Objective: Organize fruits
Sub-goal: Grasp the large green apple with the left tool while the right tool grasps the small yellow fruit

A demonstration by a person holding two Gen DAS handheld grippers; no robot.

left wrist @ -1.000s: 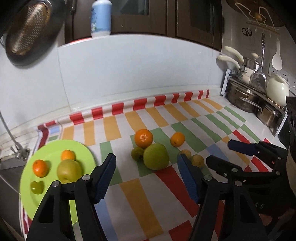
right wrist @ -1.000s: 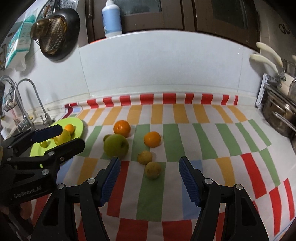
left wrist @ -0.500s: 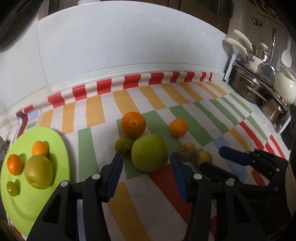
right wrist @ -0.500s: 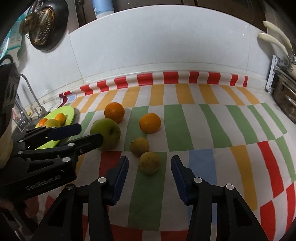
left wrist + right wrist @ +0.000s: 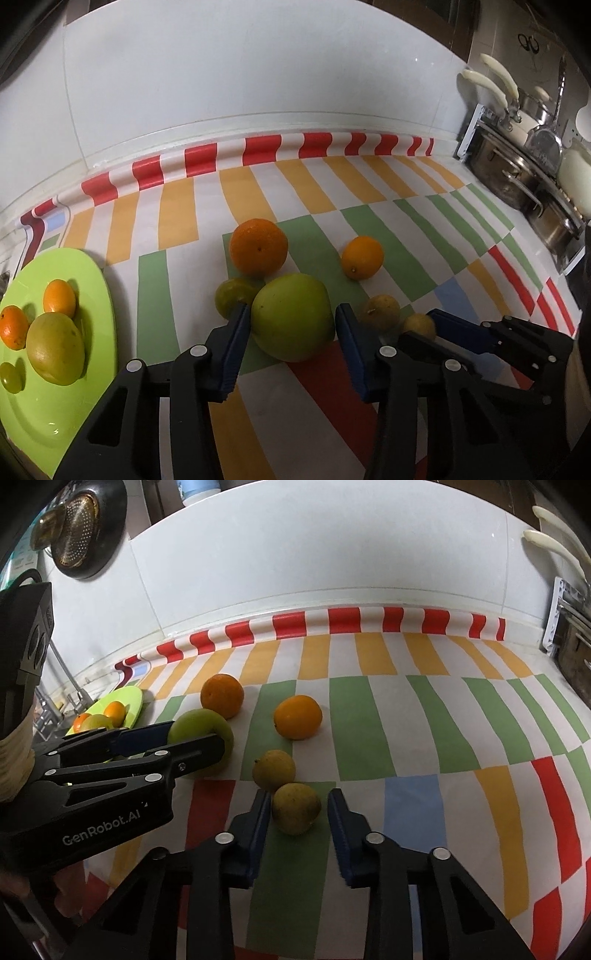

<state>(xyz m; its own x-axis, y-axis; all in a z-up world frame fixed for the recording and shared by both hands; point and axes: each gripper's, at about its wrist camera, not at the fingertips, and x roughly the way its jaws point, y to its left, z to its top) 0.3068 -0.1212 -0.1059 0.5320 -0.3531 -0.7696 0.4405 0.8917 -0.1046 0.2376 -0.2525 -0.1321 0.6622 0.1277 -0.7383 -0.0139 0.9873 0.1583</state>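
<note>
A big green apple [image 5: 291, 317] lies on the striped cloth between the blue pads of my left gripper [image 5: 291, 325]. Its jaws are closing and both pads meet the apple's sides. The right wrist view shows that gripper [image 5: 195, 736] clasping the apple [image 5: 199, 720] from the left. My right gripper [image 5: 297, 801] is shut on a small yellow fruit [image 5: 295, 808]. A second yellow fruit [image 5: 273, 770], two oranges [image 5: 258, 246] [image 5: 362, 257] and a small green fruit [image 5: 231, 295] lie loose nearby. The lime plate [image 5: 92, 295] at the left holds several fruits.
Steel pots on a rack [image 5: 517, 177] stand at the right end of the counter. A tap [image 5: 74, 694] and sink lie beyond the plate on the left. A strainer [image 5: 79, 535] hangs on the white wall behind.
Both grippers have come down and forward towards the fruit. The left jaws narrowed around the green apple, and the right jaws narrowed around the near yellow fruit.
</note>
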